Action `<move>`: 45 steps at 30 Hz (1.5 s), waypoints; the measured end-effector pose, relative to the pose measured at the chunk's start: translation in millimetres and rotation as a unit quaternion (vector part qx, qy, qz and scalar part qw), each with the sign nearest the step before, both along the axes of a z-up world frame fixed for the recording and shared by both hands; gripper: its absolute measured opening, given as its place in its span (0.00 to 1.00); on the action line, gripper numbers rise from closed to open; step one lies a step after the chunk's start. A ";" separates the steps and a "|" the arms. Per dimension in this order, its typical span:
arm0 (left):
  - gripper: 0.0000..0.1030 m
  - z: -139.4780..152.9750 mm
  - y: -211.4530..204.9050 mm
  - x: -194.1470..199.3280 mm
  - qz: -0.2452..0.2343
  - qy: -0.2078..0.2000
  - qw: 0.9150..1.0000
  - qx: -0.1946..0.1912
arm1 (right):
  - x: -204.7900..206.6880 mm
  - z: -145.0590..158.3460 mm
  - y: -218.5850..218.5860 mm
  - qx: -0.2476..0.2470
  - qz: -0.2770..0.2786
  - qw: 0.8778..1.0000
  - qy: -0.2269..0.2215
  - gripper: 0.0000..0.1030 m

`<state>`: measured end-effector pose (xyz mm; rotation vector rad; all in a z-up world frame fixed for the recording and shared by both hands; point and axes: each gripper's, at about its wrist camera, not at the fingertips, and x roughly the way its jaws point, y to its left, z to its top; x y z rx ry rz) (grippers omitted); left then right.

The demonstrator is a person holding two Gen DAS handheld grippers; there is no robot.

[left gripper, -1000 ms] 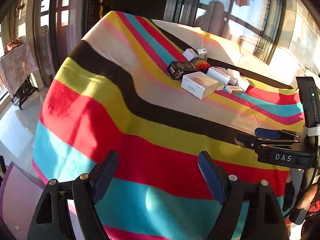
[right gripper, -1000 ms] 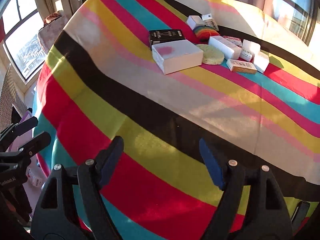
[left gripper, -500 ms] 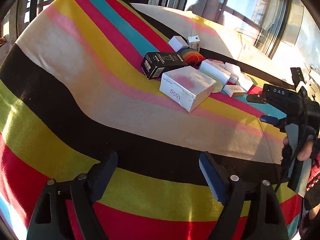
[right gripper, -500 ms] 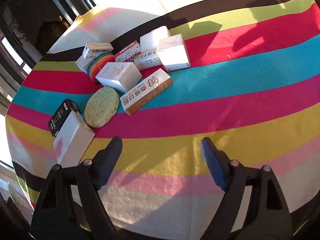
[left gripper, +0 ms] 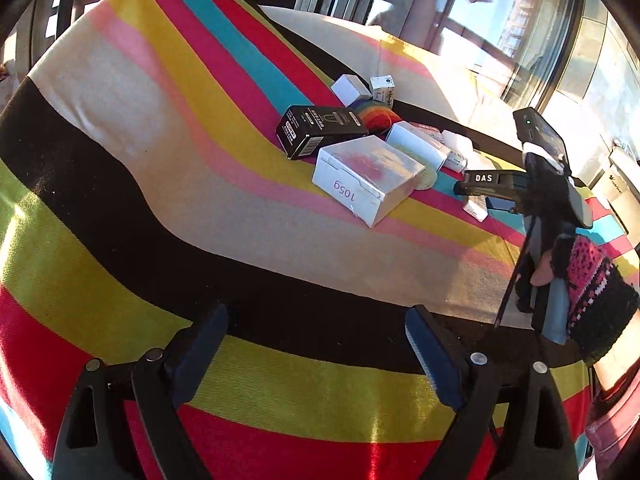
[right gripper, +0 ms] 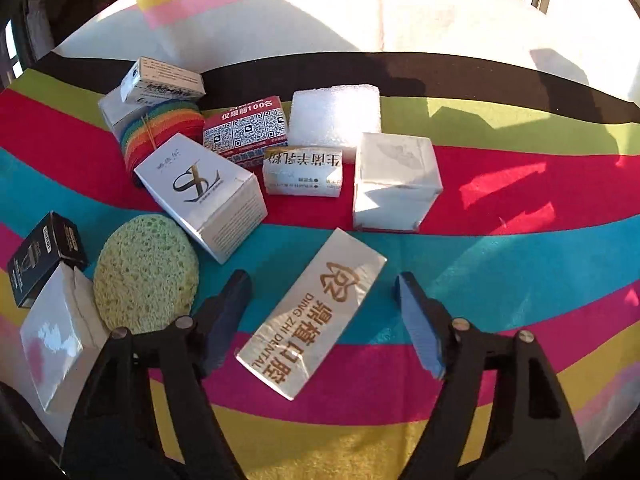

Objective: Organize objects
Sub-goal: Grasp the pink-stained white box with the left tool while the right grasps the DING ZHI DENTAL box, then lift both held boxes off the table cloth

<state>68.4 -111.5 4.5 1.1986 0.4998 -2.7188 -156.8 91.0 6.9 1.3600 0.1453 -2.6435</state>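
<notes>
Right gripper [right gripper: 322,310], jaws closing, pads not yet touching — glossy rectangular dental box [right gripper: 314,316] lies between them, lower centre, on the striped woven cloth [right gripper: 520,264]. Left gripper [left gripper: 316,344] — jaws opening, nothing between; porous round sponge [right gripper: 146,274] lies left.

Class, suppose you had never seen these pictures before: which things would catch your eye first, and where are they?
First, the striped cloth in bold bands that covers the whole table. Next, the jumble of small boxes in the middle of it, with a round green sponge at the left edge of the pile. Nearest, a long dental box lies between the closing jaws of the right gripper, not yet pinched.
</notes>
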 end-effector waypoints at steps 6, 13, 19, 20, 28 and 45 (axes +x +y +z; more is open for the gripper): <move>0.90 -0.6 1.5 -1.7 -0.002 -0.003 1.000 -0.004 | 41.0 6.3 55.2 -0.021 0.059 0.998 0.016 0.34; 1.00 -2.6 19.8 -22.0 -0.027 -0.064 0.996 -0.063 | 53.1 3.5 70.8 -0.025 0.070 0.997 0.024 0.34; 1.00 -5.4 33.2 -87.2 -0.056 -0.103 0.989 -0.089 | 50.7 0.0 63.8 -0.001 0.074 0.997 0.030 0.35; 1.00 -6.3 32.9 -99.5 -0.056 -0.104 0.988 -0.095 | 50.0 -0.3 64.4 -0.005 0.074 0.997 0.029 0.35; 0.98 -8.3 34.5 -168.3 -0.098 -0.094 0.984 -0.115 | 47.1 -2.2 62.0 -0.007 0.075 0.997 0.029 0.35; 0.82 -3.9 71.9 -156.0 -0.118 -0.089 0.983 -0.113 | 47.6 -2.6 58.4 -0.004 0.075 0.997 0.030 0.35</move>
